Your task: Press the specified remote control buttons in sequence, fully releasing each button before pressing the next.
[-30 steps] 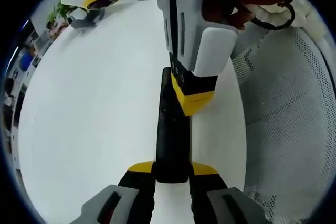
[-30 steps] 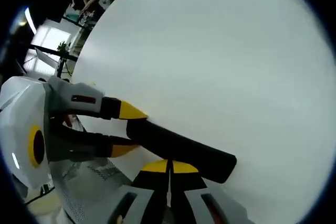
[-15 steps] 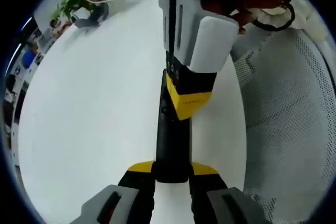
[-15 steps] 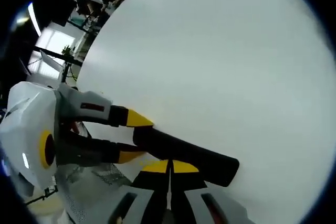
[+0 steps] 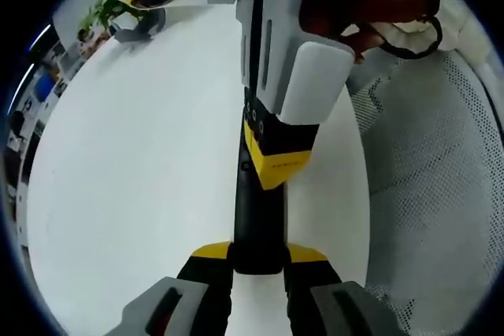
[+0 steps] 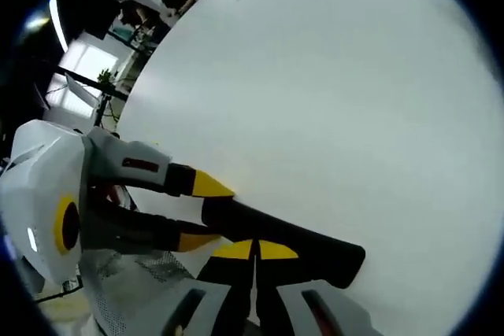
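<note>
A plain white counter [image 5: 142, 163] spreads under my rig, with a white perforated mesh surface [image 5: 425, 194] along its near edge and an office with a potted plant and people far in the background of the right gripper view. A long, slim black plastic remote control [image 5: 258, 218] lies on the counter, close to the mesh edge. In the left gripper view, my left tongs [image 5: 258, 256] rise from the bottom with their yellow-tipped jaws closed against the near end of the remote, one on each side, holding it steady. My right tongs [image 5: 277, 169] come down from above, gripped by a hand [image 5: 370, 5], yellow tips together and touching the remote's top face near its middle. In the right gripper view, the right tongs [image 6: 253, 251] show their jaws pressed together with no gap, resting on the remote, while the left tongs [image 6: 206, 212] reach in from the left around its end.
</note>
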Demonstrator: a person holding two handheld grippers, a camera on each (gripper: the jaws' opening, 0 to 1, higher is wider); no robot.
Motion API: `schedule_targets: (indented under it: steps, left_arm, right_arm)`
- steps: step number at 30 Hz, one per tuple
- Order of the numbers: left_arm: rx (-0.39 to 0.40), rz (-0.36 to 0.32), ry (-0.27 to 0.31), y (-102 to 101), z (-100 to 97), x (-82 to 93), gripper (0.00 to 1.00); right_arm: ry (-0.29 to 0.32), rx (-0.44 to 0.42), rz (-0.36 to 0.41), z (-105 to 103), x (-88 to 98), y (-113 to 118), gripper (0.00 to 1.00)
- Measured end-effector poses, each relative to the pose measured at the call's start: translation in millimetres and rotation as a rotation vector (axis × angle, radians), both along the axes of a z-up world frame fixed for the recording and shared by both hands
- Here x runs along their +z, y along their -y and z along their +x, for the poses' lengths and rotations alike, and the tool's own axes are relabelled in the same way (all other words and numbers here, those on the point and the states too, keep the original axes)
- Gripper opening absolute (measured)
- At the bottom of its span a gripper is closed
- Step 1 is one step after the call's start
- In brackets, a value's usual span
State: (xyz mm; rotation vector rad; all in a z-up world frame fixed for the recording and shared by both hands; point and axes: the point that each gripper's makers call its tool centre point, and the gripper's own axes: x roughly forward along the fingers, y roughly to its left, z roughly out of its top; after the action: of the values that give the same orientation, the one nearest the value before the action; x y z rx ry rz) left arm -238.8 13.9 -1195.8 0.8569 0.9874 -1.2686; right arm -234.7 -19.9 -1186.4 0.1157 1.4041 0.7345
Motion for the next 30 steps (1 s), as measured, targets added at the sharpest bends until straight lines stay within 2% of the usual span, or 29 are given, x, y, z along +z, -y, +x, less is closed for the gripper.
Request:
schedule_targets:
  steps: [4,10,15,17,18,19,21,30]
  left_arm:
    - [-0.011,0.01,-0.001,0.4,0.2,-0.1,0.24]
    - [-0.023,0.006,-0.003,0.5,0.3,-0.1,0.24]
    - [-0.033,0.019,-0.005,0.9,0.6,-0.3,0.24]
    - [-0.043,0.027,-0.004,1.1,0.7,-0.4,0.24]
    - [-0.042,0.03,-0.006,1.1,0.8,-0.5,0.24]
    - [-0.043,0.032,-0.006,1.2,0.9,-0.6,0.24]
    - [-0.042,0.035,-0.007,0.8,0.7,-0.5,0.24]
    - [-0.027,0.012,-0.007,0.7,0.7,0.2,0.24]
  right_arm:
    - [0.0,0.0,-0.002,0.9,0.0,0.4,0.0]
    - [-0.032,-0.041,0.049,2.7,-0.6,1.9,0.0]
    - [-0.018,-0.049,0.049,3.3,0.6,-0.3,0.0]
    - [0.037,-0.064,0.038,10.3,-0.4,-2.1,0.0]
    - [-0.004,-0.023,0.011,1.7,0.7,2.0,0.0]
    - [0.024,-0.032,0.019,6.3,0.2,-1.6,0.0]
    - [0.028,-0.024,0.013,5.5,0.6,-1.8,0.0]
    - [0.009,-0.066,0.052,6.6,1.4,-2.1,0.0]
